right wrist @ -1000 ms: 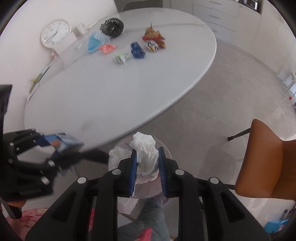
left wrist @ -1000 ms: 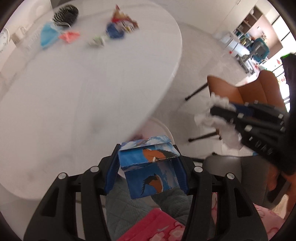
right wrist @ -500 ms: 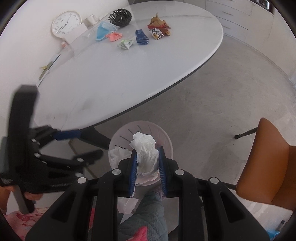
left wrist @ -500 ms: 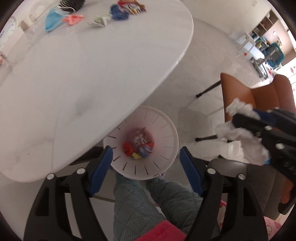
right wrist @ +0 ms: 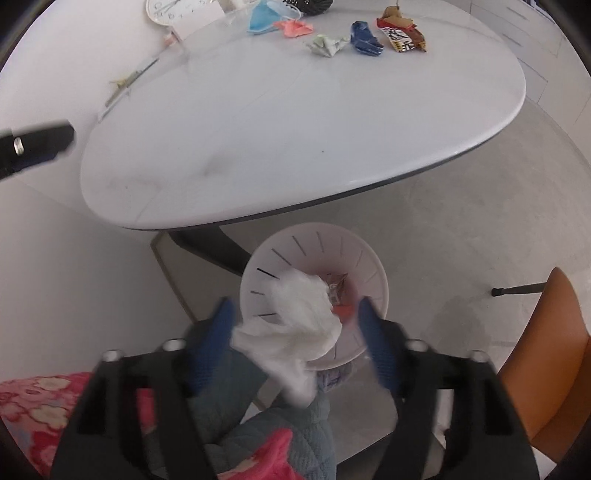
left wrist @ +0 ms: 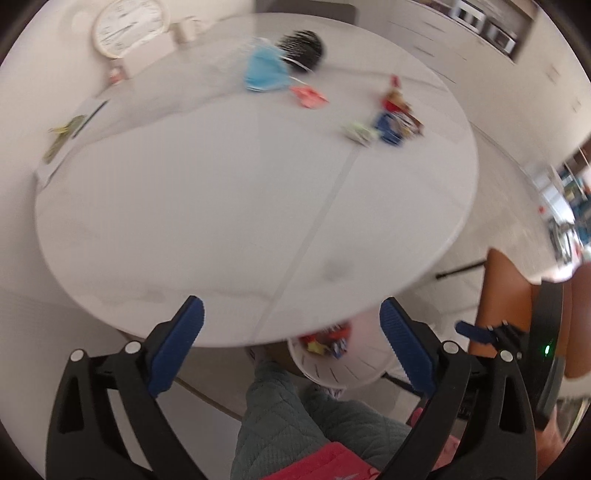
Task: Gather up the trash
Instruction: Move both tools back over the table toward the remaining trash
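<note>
In the right wrist view my right gripper (right wrist: 293, 314) hangs over the white slotted bin (right wrist: 303, 251), its jaws opening. A crumpled white tissue (right wrist: 295, 325) lies loose between the blue pads, above the bin's mouth. Wrappers lie in the bin's bottom. In the left wrist view my left gripper (left wrist: 291, 314) is over the near edge of the white table (left wrist: 221, 206), its jaws opening wide with nothing between them. At the table's far side lie a blue mask (right wrist: 262, 16), a pink scrap (right wrist: 293, 26), a crumpled paper (right wrist: 327, 44), a blue wrapper (right wrist: 365, 38) and snack wrappers (right wrist: 400, 33).
A black hairbrush (left wrist: 303, 51) and a wall clock (left wrist: 127, 26) sit behind the trash. An orange chair (right wrist: 546, 354) stands to the right of the bin. The table's dark leg (right wrist: 214, 251) is just left of the bin. The person's quilted trouser legs (right wrist: 277, 435) are below the grippers.
The left gripper let go of the blue carton over the bin, opened wide and swung up over the table. The right gripper came down over the bin and opened off the tissue.
</note>
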`<state>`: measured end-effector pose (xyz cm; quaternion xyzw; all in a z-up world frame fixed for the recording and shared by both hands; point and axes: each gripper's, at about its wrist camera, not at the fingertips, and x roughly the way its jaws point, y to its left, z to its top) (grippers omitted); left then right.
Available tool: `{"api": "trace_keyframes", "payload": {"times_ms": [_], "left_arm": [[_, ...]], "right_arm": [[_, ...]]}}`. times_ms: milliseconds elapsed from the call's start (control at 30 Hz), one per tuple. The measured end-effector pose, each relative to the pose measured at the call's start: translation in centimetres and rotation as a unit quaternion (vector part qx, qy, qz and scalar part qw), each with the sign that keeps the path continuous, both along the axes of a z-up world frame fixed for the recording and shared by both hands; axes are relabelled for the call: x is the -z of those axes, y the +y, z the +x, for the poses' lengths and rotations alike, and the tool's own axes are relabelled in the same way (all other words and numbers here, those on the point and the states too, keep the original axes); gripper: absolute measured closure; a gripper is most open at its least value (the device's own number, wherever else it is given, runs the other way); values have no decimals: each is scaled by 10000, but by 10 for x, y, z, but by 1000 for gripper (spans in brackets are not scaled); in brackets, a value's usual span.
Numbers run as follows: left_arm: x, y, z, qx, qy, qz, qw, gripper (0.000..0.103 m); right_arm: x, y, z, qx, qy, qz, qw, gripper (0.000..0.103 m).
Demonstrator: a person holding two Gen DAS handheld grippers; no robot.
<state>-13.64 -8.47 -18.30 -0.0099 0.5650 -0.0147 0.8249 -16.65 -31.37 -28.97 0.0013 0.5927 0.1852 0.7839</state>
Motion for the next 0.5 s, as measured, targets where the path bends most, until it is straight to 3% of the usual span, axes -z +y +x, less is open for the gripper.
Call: {"api": "trace_keyframes", "payload": {"times_ms": [200, 500], "left_arm": [[1, 18, 13, -119, -27, -13, 9999, 11], [10, 13, 62, 528, -12, -252, 9983, 11]], "right_arm": [[-23, -3, 19, 315, -196, 15, 9993, 18], [-76, -7, 75, 1027, -862, -201, 9908, 8]]}}
